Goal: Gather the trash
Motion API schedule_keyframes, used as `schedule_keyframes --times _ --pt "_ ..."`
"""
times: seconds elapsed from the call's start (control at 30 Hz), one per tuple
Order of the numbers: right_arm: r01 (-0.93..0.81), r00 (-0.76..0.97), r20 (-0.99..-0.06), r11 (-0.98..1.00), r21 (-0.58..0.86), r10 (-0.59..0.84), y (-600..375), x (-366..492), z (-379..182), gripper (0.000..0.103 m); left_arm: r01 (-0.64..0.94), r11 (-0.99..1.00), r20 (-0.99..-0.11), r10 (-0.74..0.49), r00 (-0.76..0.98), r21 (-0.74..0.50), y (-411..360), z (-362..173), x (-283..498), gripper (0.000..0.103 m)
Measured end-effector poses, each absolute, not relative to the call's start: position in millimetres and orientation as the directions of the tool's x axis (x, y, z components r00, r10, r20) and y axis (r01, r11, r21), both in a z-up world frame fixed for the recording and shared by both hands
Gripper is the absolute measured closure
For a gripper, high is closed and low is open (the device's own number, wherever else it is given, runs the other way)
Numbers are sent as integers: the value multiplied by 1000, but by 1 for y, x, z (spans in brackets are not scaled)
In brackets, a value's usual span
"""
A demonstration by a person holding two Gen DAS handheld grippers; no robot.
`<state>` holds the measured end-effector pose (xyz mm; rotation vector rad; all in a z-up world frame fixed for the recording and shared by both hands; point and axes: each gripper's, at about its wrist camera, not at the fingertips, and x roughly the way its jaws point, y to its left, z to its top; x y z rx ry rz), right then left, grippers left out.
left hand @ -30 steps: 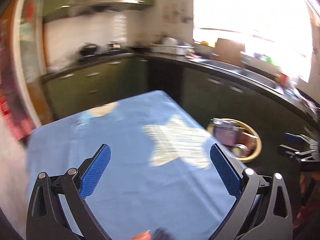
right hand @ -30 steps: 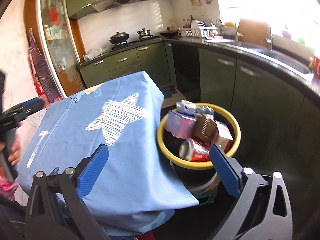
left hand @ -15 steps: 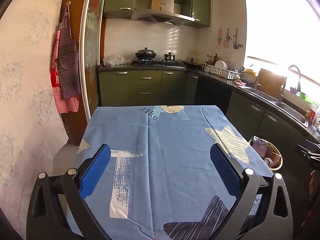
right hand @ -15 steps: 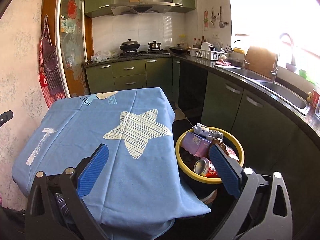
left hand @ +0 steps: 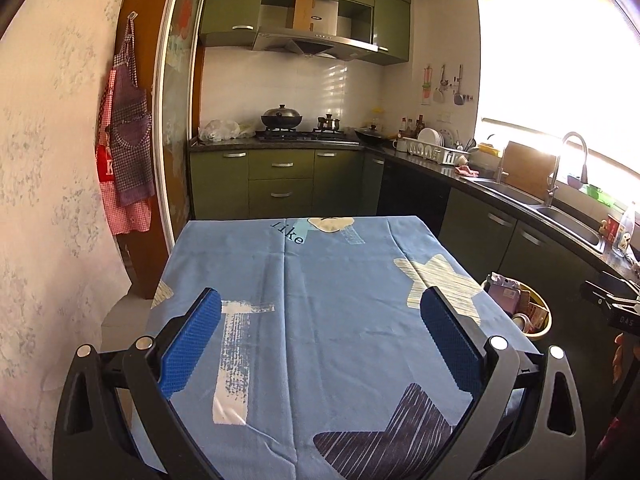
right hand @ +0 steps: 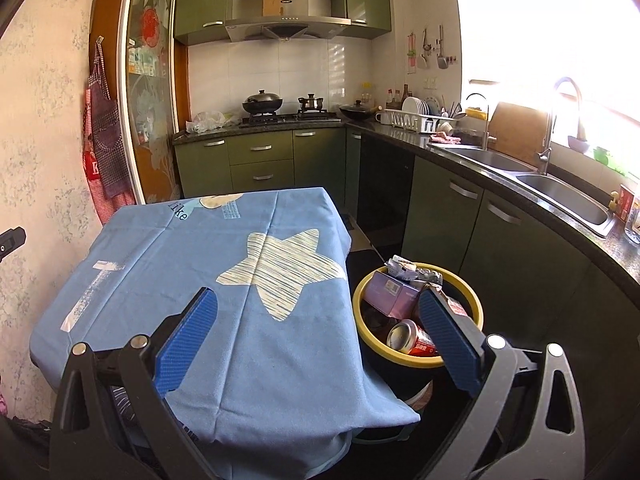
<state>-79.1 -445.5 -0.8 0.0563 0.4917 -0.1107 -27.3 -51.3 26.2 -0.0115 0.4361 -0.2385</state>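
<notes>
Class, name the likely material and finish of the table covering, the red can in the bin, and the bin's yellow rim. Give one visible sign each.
Table covering: woven fabric, matte; it creases and drapes over the edges.
Red can: probably aluminium; a shiny silver end shows.
Yellow rim: likely plastic, smooth with a slight sheen.

Left gripper (left hand: 320,322) hanging level, jaws spread wide, nothing between blue pads (left hand: 191,344). Right gripper (right hand: 318,322) likewise gaping, pads (right hand: 448,338) empty, tilting slightly downward. Fingers of right hand (left hand: 618,356) showing at edge of the left view
</notes>
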Motion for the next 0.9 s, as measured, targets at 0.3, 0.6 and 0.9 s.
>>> schedule_keyframes --times 0.3,0.6,0.9 --pt "127 875 -474 992 28 -99 -447 -80 -1 7 234 970 -424 -239 874 -66 -54 27 -23 5" --pt "126 873 -478 992 29 -97 -448 -79 -2 7 237 969 -428 -245 870 -72 -54 25 -21 5" --pt "130 872 -479 991 27 -101 -449 -78 -2 7 241 968 -431 -248 867 -73 -58 22 -22 5"
